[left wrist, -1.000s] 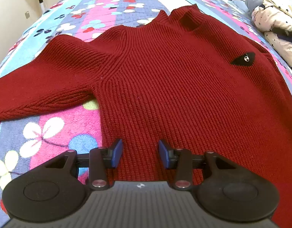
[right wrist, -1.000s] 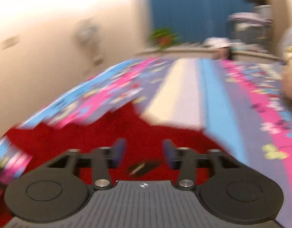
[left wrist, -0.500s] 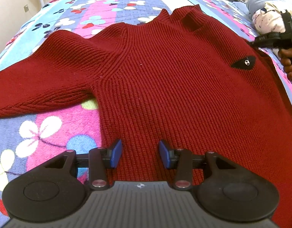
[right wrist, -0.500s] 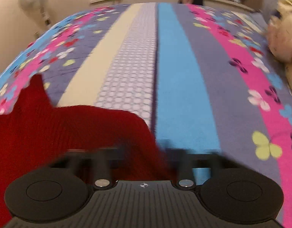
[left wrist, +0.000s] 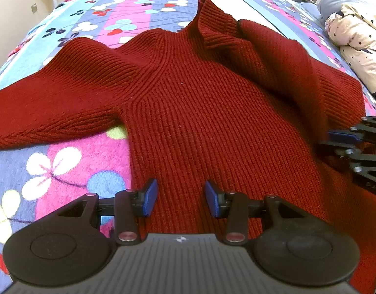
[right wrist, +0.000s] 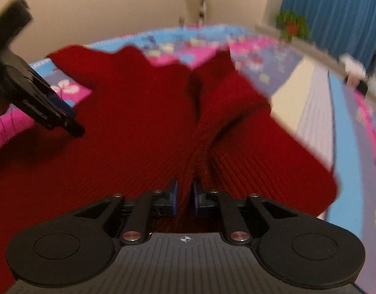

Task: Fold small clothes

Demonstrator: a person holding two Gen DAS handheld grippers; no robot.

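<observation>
Left wrist cam: big red sweater (left wrist: 212, 112) lies flat on the flowery bed cover (left wrist: 65, 161), neck at the far end, right side pulled over w/ its sleeve toward the middle. It's thick knit, so prob soft, floppy, a bit heavy, not slippery. Best to grab edges, hem or sleeve ends.

Left gripper (left wrist: 180, 199) hangs spread over the near hem, nothing pinched. Right gripper (right wrist: 185, 196) has red knit between its pads, jaws opening a bit.

No words or labels can be read.
</observation>
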